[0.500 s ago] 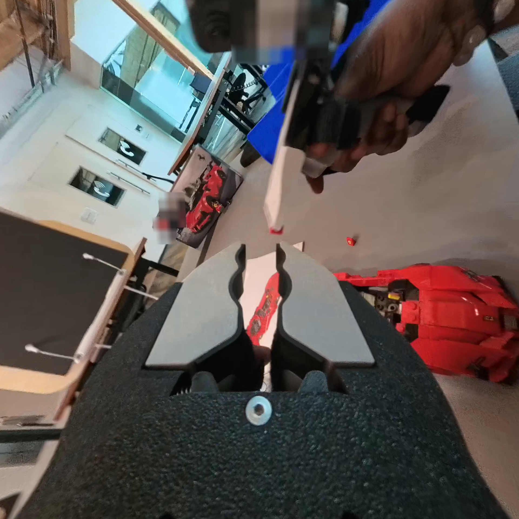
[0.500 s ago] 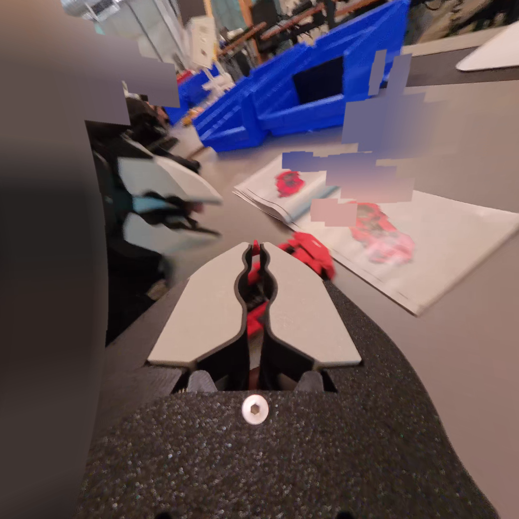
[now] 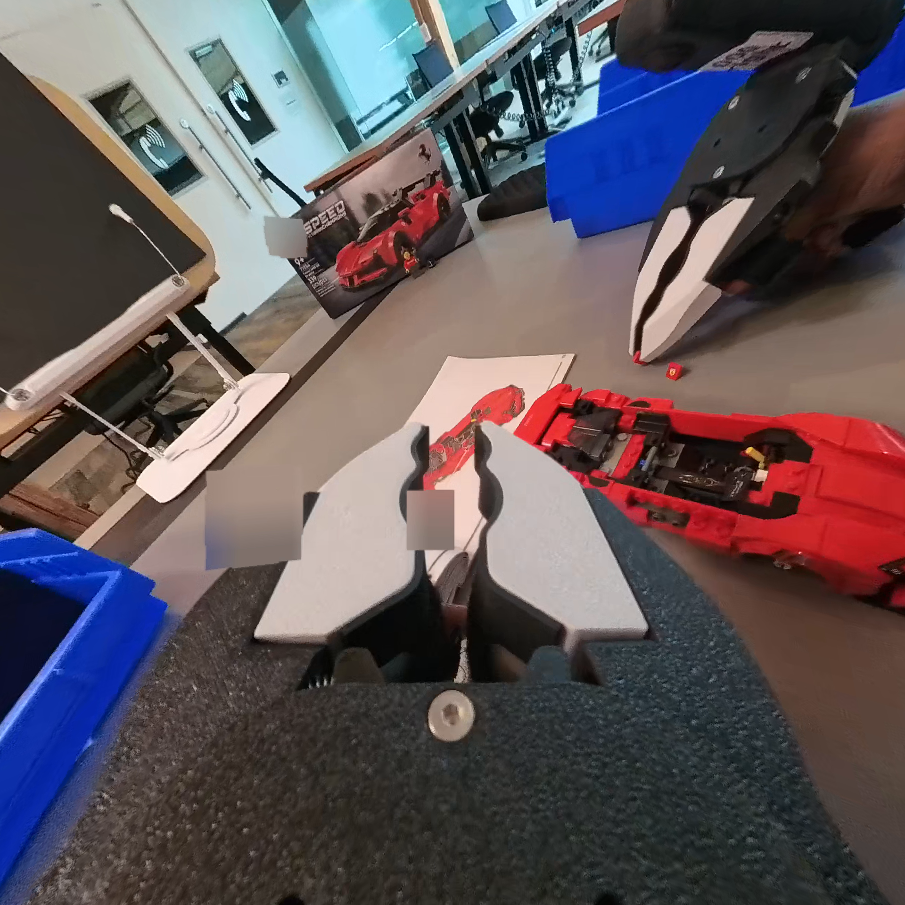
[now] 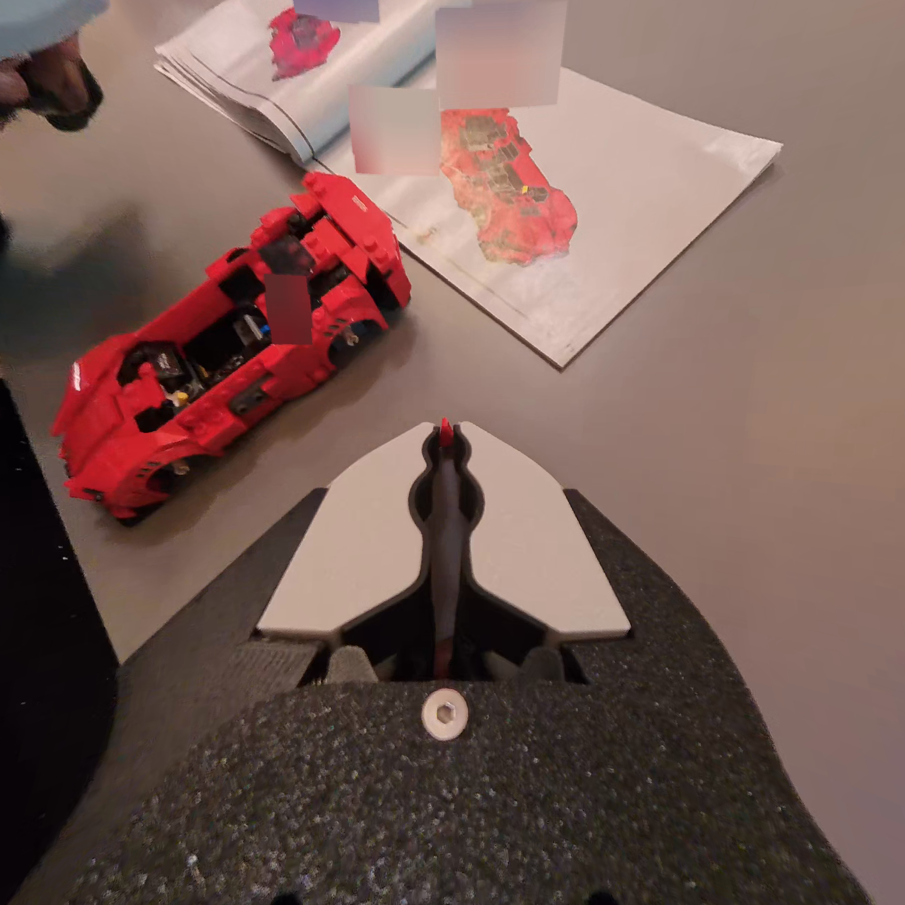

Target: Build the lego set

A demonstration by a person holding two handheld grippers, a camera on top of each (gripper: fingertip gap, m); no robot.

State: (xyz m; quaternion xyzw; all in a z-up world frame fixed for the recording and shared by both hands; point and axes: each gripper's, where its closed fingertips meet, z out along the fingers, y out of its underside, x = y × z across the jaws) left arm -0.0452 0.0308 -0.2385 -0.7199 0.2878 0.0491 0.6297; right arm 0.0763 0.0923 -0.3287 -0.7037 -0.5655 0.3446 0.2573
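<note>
A part-built red lego car lies on the grey table, also in the right wrist view. My left gripper is open by a narrow gap and empty, just left of the car and over the open instruction booklet. My right gripper is shut on a small red piece. In the left wrist view the right gripper points down with its tips at the table behind the car. A second small red piece lies beside those tips.
The set's box stands at the table's far edge. Blue bins sit at the back right and another blue bin at my near left. A white stand base sits at the left edge. The booklet lies beyond the car. Across from one pair of fingers to the other is roughly 15 cm.
My right gripper has tilted down toward the table, still shut on the red piece. My left gripper's view has rolled level; its jaws stay slightly apart.
</note>
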